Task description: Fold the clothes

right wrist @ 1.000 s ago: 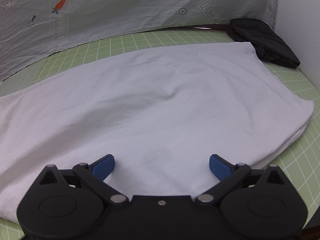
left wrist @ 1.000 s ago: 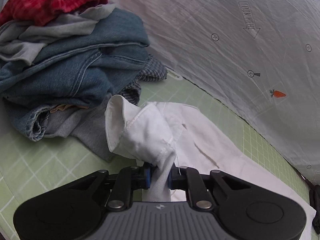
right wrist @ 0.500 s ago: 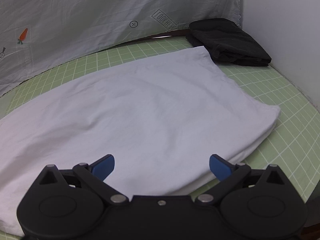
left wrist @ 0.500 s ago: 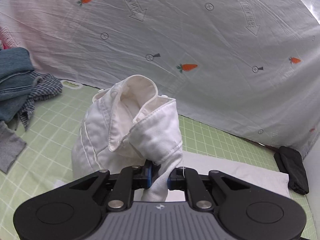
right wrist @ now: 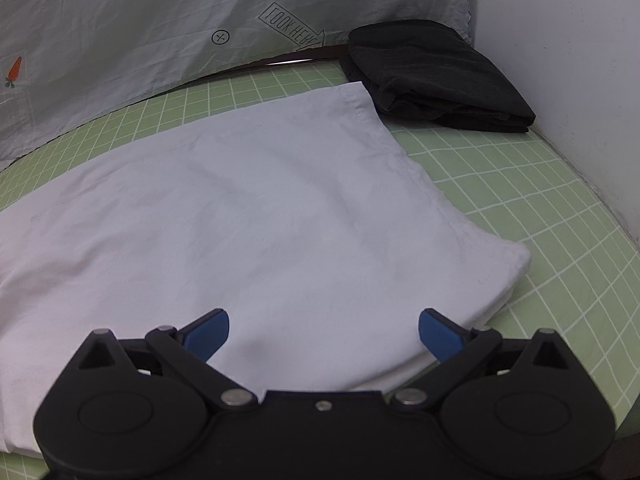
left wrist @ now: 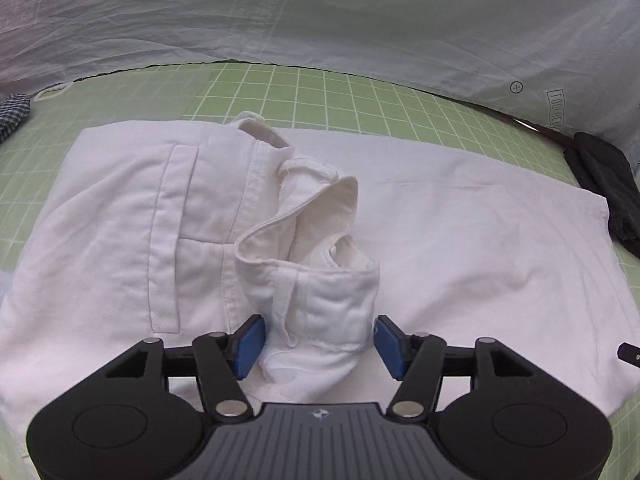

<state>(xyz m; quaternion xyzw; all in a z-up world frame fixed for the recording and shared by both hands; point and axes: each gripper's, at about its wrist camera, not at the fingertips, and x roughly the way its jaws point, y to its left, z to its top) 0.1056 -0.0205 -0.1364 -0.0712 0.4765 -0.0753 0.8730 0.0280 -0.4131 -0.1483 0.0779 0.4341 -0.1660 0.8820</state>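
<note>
White trousers [left wrist: 120,216] lie on the green grid mat [left wrist: 328,92], the waist half folded over onto the legs. A bunched piece of waistband [left wrist: 320,280] stands up between the blue pads [left wrist: 250,344] of my left gripper [left wrist: 320,346]. Its jaws are opening, and the pads no longer pinch the cloth. In the right wrist view the trouser legs [right wrist: 260,208] spread flat, with the hem end toward the right. My right gripper [right wrist: 323,334] hovers open just above them, near the front edge, with nothing between its fingers.
A folded black garment [right wrist: 436,76] lies at the mat's far right corner against a white wall [right wrist: 560,40], and shows again as the black garment [left wrist: 604,184]. A printed sheet [left wrist: 360,20] hangs behind the mat. A checked cloth [left wrist: 14,116] pokes in at far left.
My left gripper carried the waistband away from the clothes pile and across onto the legs, then its jaws spread off the cloth. The right gripper slid toward the hem end, still open.
</note>
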